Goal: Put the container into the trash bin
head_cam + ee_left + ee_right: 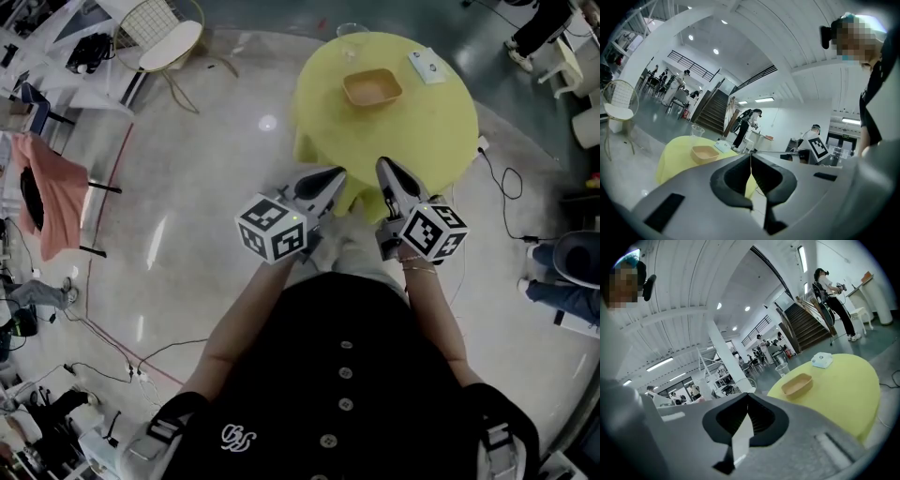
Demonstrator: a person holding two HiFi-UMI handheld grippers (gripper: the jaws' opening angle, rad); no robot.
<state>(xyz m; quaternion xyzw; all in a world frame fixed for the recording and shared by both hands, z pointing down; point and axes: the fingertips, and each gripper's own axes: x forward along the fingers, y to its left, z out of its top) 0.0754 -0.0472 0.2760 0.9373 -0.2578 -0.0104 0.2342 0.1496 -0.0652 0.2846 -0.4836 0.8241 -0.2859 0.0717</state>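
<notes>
Pale polished hall floor (206, 187), w/ a round table under a yellow cloth (422, 131) ahead. On the left gripper (751, 157) the jaws sit shut tip to tip, nothing btwn them. On the right gripper (747, 394) it's the same: pads together, empty. Both are held close in front of the person, pointing roughly level at the table but not yet over it.

Beyond the tips, near the cloth's middle, sits the shallow tan rectangular container (372, 87), rounded corners, mouth up, apparently empty. A clear plastic cup (349, 31) stands behind it at the far edge. A small white-and-blue box (427, 66) lies off to its right. Both are apart from it. No trash bin can be picked out for certain in any view.

Handling, as a guess: thin-walled, moulded pulp or plastic, so prob. v. light & slightly flexible. Not fragile, but a hard pinch could buckle the wall. It looks too wide to span, so the best hold is prob. the rim, one jaw inside & one outside, mid-way along a long side. It may skid on the cloth if nudged, so the jaws should open first & close squarely.
</notes>
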